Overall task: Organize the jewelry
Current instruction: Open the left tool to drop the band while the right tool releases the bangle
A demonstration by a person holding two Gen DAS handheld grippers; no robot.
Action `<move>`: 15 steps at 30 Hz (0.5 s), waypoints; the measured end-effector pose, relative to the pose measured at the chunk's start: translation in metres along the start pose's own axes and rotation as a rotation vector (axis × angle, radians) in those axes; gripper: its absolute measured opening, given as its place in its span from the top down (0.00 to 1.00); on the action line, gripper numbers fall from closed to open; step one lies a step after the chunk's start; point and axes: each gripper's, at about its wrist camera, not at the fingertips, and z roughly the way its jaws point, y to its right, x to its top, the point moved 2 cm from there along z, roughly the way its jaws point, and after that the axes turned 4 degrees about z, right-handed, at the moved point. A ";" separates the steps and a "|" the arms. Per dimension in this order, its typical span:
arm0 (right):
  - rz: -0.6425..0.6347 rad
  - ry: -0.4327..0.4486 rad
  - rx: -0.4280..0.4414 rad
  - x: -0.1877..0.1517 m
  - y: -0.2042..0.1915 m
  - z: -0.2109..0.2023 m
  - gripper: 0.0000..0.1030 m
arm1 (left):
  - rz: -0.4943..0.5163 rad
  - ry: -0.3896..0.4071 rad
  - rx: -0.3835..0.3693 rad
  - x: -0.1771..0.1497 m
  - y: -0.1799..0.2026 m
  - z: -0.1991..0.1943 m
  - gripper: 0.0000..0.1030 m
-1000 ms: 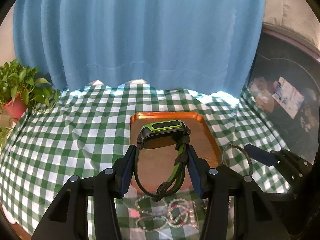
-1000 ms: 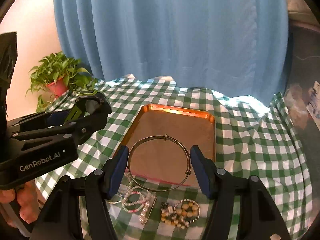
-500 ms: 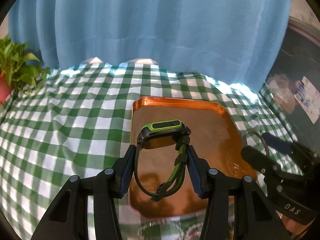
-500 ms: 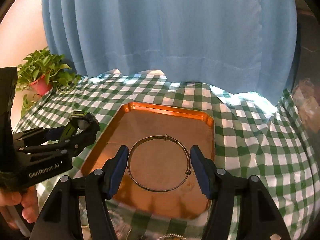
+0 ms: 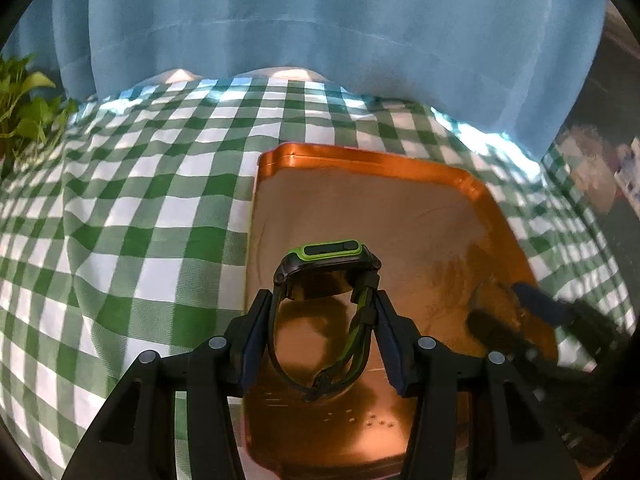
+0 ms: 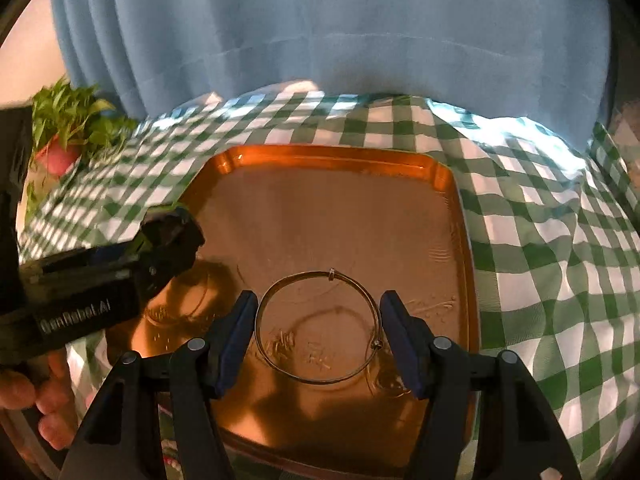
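Step in hand: both grippers hang over the copper tray (image 6: 460, 216), each bringing one piece to set down; judging by the shadows, neither piece rests on it yet.
Left gripper (image 5: 320, 336): jaws part-way spread, pinching the strap of a green-and-black sports watch (image 5: 326, 280); the watch face stands ahead of the fingertips, the strap loops back between them.
Right gripper (image 6: 318, 332): jaws part-way spread, clamped across a thin metal bangle (image 6: 316, 328) held roughly flat between the pads.
Tray contents: bare beneath and ahead of both grippers; only reflections and shadows show.
Next move: probably lower a little further, spread the jaws, and keep the two pieces apart.
Surroundings: green checked tablecloth (image 5: 140, 208) around the tray.
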 end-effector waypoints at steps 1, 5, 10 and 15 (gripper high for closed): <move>0.000 -0.001 0.003 0.001 0.000 0.000 0.42 | 0.005 -0.005 0.002 -0.002 -0.001 0.000 0.51; -0.014 -0.017 0.002 0.004 -0.002 0.004 0.42 | 0.017 -0.023 -0.002 -0.005 0.001 0.003 0.50; -0.015 -0.031 -0.012 0.003 -0.003 0.006 0.40 | 0.054 -0.001 0.006 -0.005 0.014 -0.004 0.41; -0.004 0.001 -0.007 0.006 0.001 -0.006 0.16 | 0.053 0.053 0.065 0.000 0.011 -0.021 0.23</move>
